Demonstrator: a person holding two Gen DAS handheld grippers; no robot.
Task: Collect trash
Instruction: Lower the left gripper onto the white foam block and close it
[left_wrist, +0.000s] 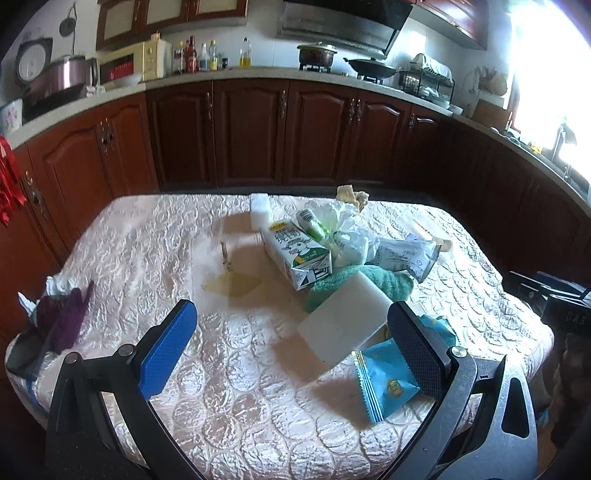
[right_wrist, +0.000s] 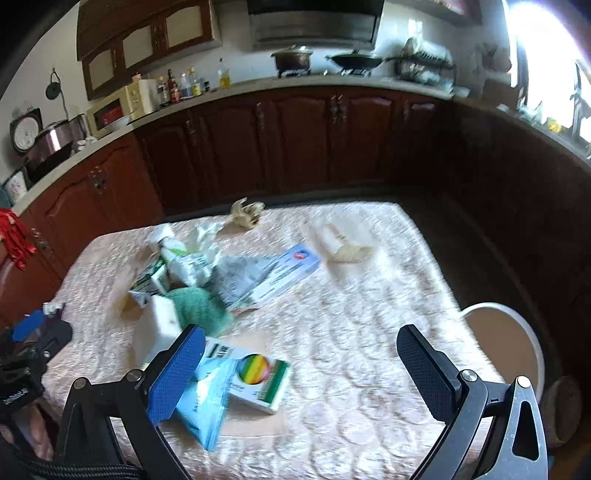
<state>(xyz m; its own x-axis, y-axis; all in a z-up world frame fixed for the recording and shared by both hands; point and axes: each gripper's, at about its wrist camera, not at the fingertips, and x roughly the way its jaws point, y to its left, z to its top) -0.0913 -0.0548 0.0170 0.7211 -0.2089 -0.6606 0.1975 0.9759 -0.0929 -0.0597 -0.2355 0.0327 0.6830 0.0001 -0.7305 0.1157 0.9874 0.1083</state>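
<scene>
Both grippers hover over the table (left_wrist: 147, 236), jaws wide, holding nothing. The left gripper (left_wrist: 291, 343) has a white block (left_wrist: 343, 321) just ahead and a blue packet (left_wrist: 384, 384) by its right finger. The right gripper (right_wrist: 301, 373) has that packet (right_wrist: 207, 398) beside its left finger, a box (right_wrist: 258, 384) between the jaws, and a carton (right_wrist: 151, 280) farther ahead-left.
</scene>
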